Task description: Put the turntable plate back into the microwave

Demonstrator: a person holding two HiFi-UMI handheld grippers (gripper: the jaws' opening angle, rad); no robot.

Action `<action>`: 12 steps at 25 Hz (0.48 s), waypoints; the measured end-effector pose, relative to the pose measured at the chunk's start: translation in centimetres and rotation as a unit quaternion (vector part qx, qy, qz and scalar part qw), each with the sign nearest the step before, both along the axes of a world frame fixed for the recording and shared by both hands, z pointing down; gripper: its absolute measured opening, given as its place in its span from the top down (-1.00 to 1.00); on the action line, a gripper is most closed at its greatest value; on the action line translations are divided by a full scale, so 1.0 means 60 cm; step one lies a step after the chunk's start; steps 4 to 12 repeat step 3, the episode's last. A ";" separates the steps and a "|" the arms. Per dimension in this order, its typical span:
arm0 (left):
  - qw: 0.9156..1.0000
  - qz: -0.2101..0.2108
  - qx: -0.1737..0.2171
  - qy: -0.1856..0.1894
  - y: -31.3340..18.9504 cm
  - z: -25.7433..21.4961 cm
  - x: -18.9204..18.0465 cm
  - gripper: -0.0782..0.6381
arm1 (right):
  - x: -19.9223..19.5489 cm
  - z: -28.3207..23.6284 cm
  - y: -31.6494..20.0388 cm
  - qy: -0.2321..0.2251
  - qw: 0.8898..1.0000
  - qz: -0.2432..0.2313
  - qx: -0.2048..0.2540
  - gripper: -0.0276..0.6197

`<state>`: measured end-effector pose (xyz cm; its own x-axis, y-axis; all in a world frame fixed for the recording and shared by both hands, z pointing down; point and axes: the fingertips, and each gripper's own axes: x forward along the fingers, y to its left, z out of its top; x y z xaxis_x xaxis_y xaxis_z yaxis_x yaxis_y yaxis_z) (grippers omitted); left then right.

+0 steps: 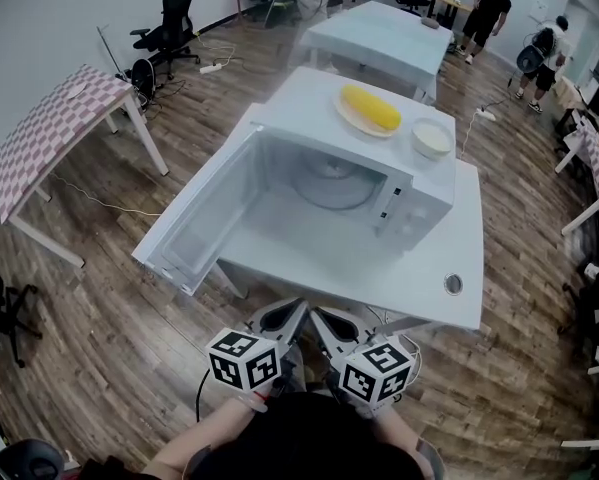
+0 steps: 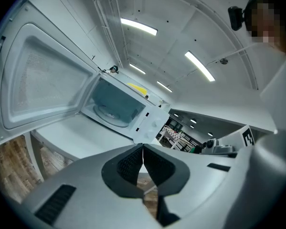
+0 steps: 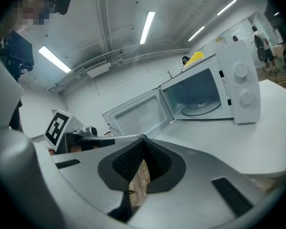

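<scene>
Glass turntable plate [image 1: 331,184] flat inside open microwave [image 1: 301,102].

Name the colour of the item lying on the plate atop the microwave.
The item is yellow; the head view shows it best.

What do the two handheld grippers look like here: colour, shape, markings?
The left gripper and right gripper match: broad light-grey fingers tapering to a tip, lined with black ribbed pads and marked by dark rectangular slots. Each carries a white cube with black square markers.
</scene>
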<state>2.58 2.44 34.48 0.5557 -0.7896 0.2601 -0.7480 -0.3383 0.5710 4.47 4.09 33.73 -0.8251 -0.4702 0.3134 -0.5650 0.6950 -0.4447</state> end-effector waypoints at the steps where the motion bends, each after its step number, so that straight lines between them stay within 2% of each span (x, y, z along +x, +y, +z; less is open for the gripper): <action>1: 1.000 -0.001 -0.001 0.000 0.000 0.000 -0.002 0.74 | -0.002 0.000 0.000 0.001 1.000 -0.001 -0.001 0.85; 12: 1.000 -0.003 -0.004 0.001 0.002 0.002 -0.007 0.74 | -0.008 0.002 0.002 0.004 1.000 -0.004 -0.003 0.85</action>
